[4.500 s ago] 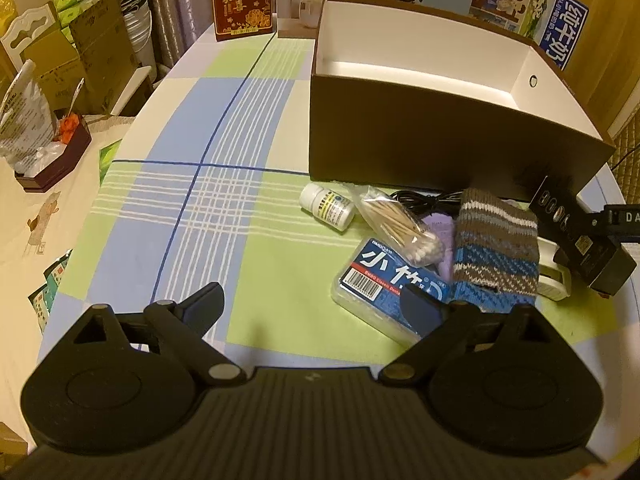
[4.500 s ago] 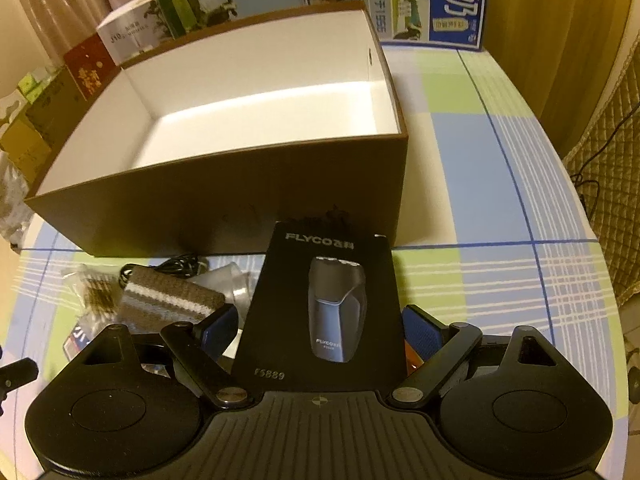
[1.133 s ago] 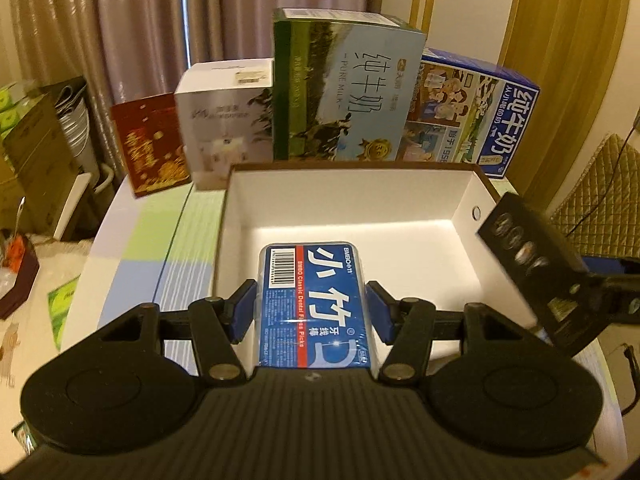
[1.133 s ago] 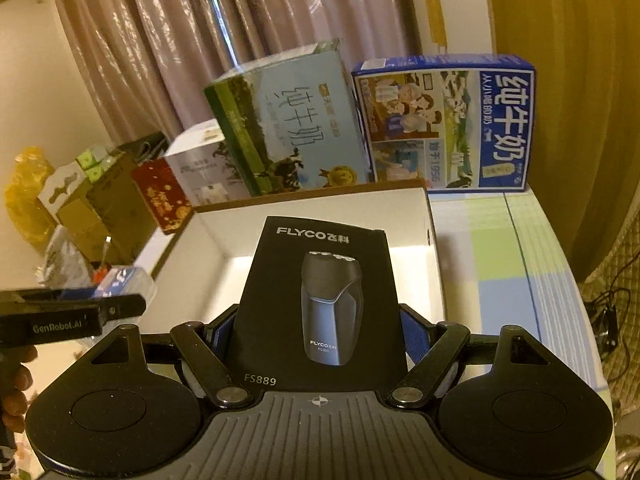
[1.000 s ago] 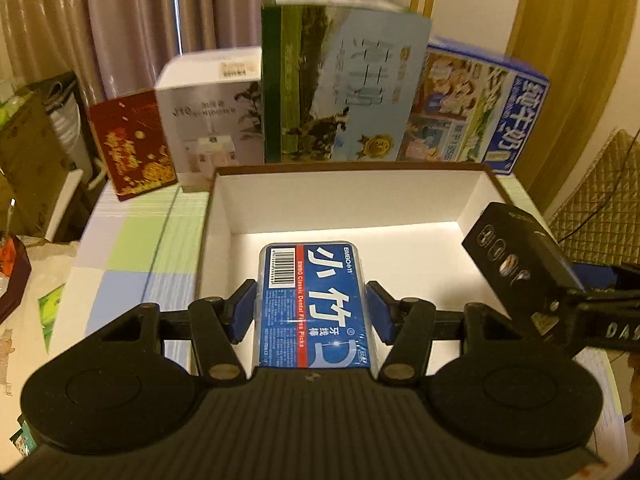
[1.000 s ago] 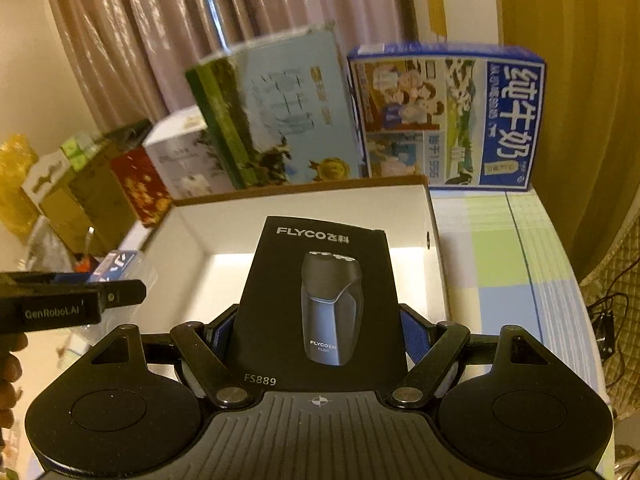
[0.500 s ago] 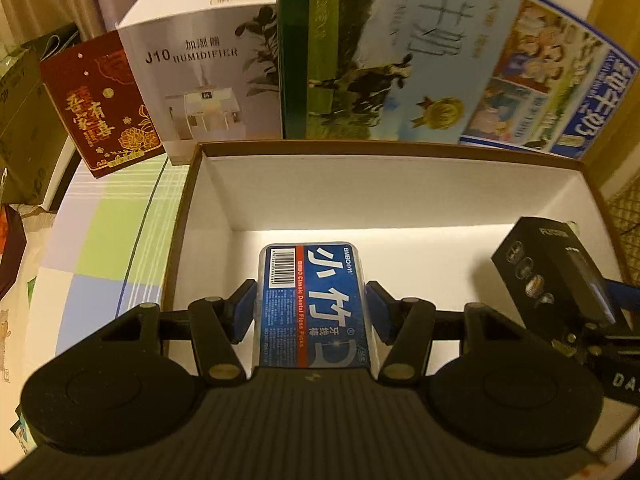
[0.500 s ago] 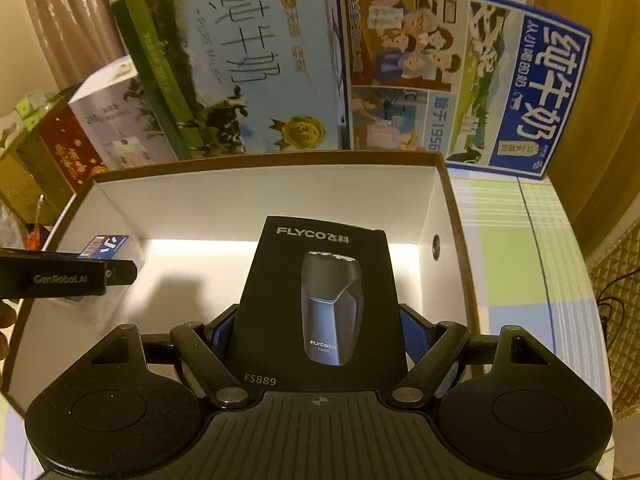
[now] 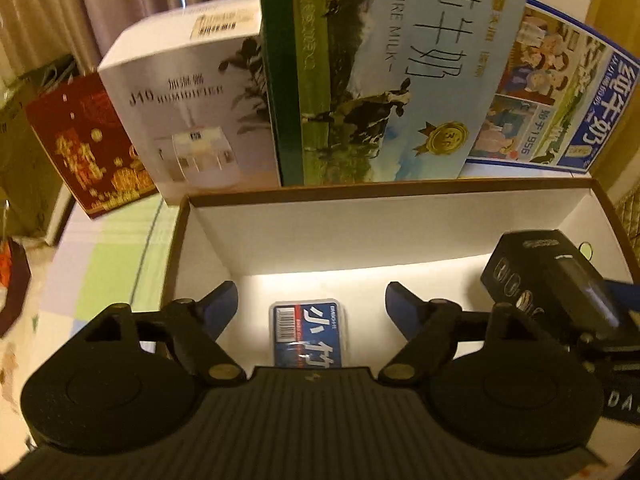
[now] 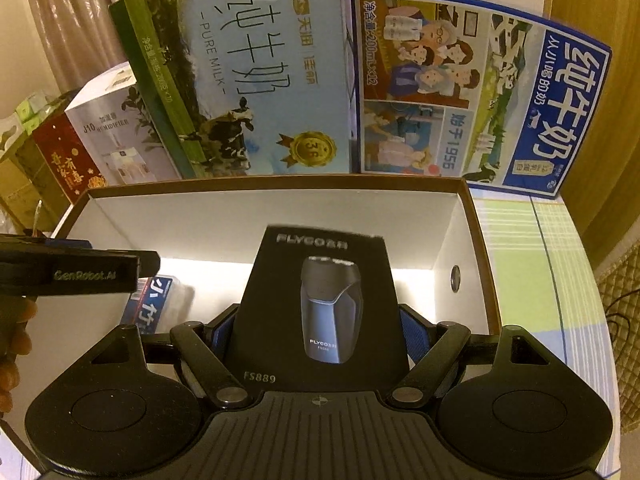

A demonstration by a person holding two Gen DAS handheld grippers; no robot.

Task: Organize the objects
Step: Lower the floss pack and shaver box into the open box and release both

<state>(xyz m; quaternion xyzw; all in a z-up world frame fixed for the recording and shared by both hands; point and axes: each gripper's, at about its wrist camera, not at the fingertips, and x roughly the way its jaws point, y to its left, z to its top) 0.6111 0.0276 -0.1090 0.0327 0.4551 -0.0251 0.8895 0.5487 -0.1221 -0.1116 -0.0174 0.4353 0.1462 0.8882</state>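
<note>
My left gripper (image 9: 311,300) is open over the brown box (image 9: 380,192) with white inner walls. The blue floss pick case (image 9: 310,332) lies flat on the box floor below and between the spread fingers, touching neither. My right gripper (image 10: 318,330) is shut on the black shaver box (image 10: 320,308), held upright above the right half of the brown box (image 10: 280,182). The shaver box (image 9: 552,280) also shows at the right of the left wrist view. In the right wrist view the left gripper (image 10: 80,268) is a black bar above the floss pick case (image 10: 156,304).
Behind the brown box stand a green milk carton (image 9: 392,80), a blue milk carton (image 10: 480,92), a white humidifier box (image 9: 192,112) and a red box (image 9: 84,144). A plaid tablecloth (image 10: 532,264) runs along the right. A hand (image 10: 12,344) holds the left gripper.
My left gripper opened and let go of the floss pick case, which now lies on the box floor. The right gripper keeps its hold on the shaver box, slightly lower over the box.
</note>
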